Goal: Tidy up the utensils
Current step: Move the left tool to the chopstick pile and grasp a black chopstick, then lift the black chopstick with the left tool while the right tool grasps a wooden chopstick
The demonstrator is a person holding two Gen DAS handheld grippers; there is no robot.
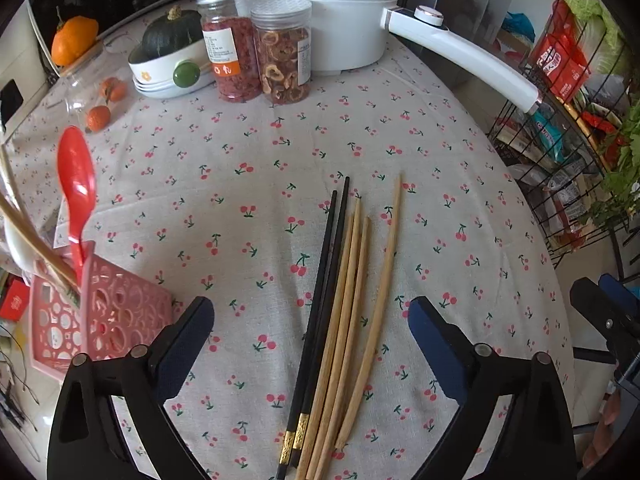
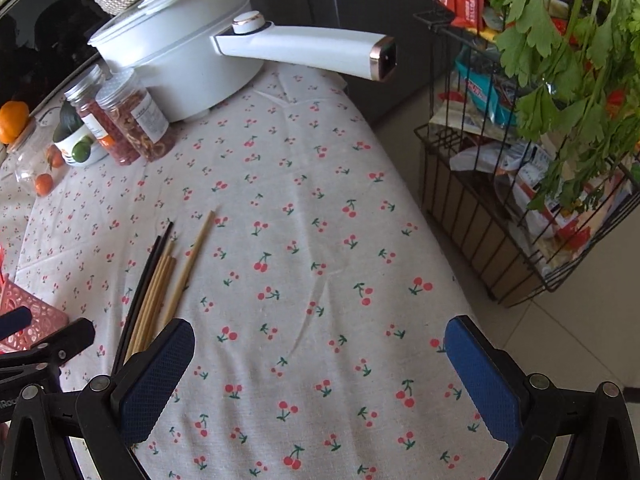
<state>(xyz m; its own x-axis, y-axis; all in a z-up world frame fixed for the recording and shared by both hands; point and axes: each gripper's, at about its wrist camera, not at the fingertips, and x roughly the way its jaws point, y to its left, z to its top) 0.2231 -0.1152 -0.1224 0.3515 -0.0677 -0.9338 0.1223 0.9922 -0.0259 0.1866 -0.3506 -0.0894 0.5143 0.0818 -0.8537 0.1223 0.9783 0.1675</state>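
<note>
A table covered by a cherry-print cloth [image 1: 260, 152] is seen from two gripper cameras. The left gripper [image 1: 311, 332] is held with its jaws spread wide and empty, hovering above a loose bundle of chopsticks [image 1: 340, 320] that lies on the cloth between the jaws: two black ones with gold bands beside four pale wooden ones, one of which lies slightly apart. The right gripper [image 2: 320, 364] is likewise wide open and holds nothing; only bare cloth is framed between its fingers, with the chopsticks just to its left. At the left edge, a pink perforated basket [image 1: 120, 312] already holds a red spoon [image 1: 76, 184], a wooden stick and what appears to be a white spoon, though that part is cut off and blurred. The task is judged to be partly done: some utensils are stowed, while six chopsticks are still to be gathered. The basket's interior cannot be seen, and the near ends of the chopsticks are cut off by the frame. A white pot [image 1: 320, 12] and two jars [image 1: 256, 48] stand well behind.
</note>
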